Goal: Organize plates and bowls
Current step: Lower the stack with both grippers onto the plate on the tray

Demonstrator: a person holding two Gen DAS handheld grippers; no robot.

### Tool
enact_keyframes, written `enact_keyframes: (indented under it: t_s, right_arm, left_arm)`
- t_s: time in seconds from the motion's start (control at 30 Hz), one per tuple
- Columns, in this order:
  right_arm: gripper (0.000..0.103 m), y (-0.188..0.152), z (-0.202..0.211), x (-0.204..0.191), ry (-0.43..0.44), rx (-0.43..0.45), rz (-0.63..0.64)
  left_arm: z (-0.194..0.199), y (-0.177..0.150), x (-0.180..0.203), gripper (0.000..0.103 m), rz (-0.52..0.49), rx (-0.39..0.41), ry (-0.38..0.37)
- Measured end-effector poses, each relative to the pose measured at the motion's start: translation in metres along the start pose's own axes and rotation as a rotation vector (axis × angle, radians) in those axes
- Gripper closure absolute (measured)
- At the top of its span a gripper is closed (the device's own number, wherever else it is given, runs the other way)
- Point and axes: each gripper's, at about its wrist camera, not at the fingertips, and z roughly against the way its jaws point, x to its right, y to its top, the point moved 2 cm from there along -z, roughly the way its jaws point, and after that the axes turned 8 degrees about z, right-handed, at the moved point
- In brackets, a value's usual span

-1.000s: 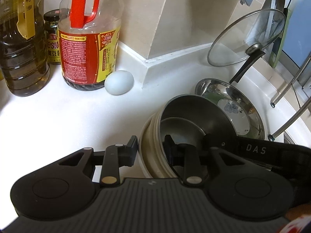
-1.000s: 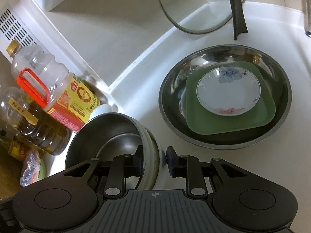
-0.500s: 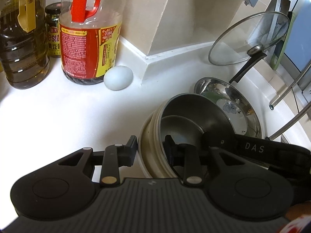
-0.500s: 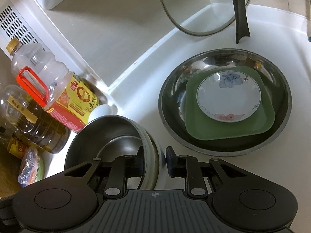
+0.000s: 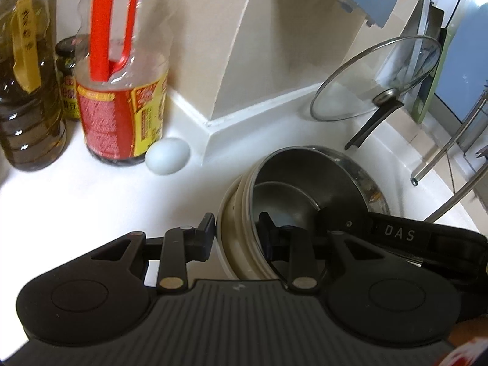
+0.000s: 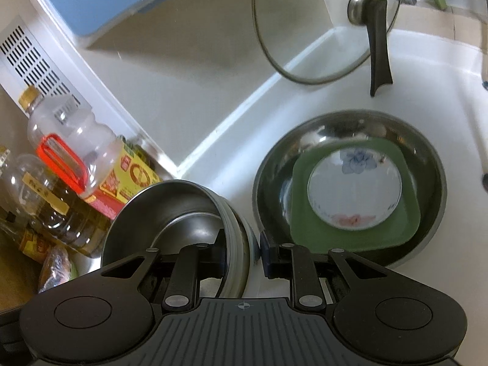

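We find the stack of nested bowls (image 5: pixel 292 201), a steel inner bowl seated in cream-walled outer ones, held between both grippers above the white counter (image 5: pixel 91 195), tilted, with its mouth turned toward the oil bottles. In the right wrist view the stack (image 6: pixel 183 213) sits just beside the wide steel basin (image 6: pixel 350 183), which already carries a green square plate (image 6: pixel 381 238) and a small flowered dish (image 6: pixel 353 195).

In our judgement the step in hand is carrying the stack toward the basin. To do it well, both grips should stay level with each other so the bowls do not slip apart, and the stack should pass clear of the basin rim and of the glass lid (image 6: pixel 320 30) propped against the wall behind.

The left gripper (image 5: pixel 236 235) is partly closed, one finger outside the cream wall and the other inside the steel bowl, pinching the rim. The right gripper (image 6: pixel 242 251) clamps the opposite rim likewise, one finger inside and one outside; whether the outside finger presses the wall we cannot tell.

An egg (image 5: pixel 167 155) lies on the counter by the red-handled bottle (image 5: pixel 122 91), well apart from the stack.
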Motion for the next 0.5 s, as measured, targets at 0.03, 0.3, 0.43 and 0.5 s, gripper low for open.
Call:
enact_keyframes:
  t_s: [0.03,0.3,0.43,0.5]
  right_arm:
    - [0.080,0.003,0.002,0.002,-0.002,0.005,-0.003]
    - [0.080,0.023,0.016,0.020,-0.039,0.050,-0.028]
    - [0.080,0.037,0.022,0.039,-0.070,0.068,-0.053]
    - [0.080,0.043,0.026,0.047,-0.087,0.075,-0.060]
  left_arm:
    - [0.000,0.002,0.003,0.076,-0.003,0.001,-0.004]
    - [-0.010,0.018,0.035,0.076,-0.031,0.010,-0.049]
    - [-0.023,0.025,0.054,0.076,-0.044,-0.001,-0.083]
    - [-0.030,0.027,0.064,0.076,-0.054,-0.008,-0.100]
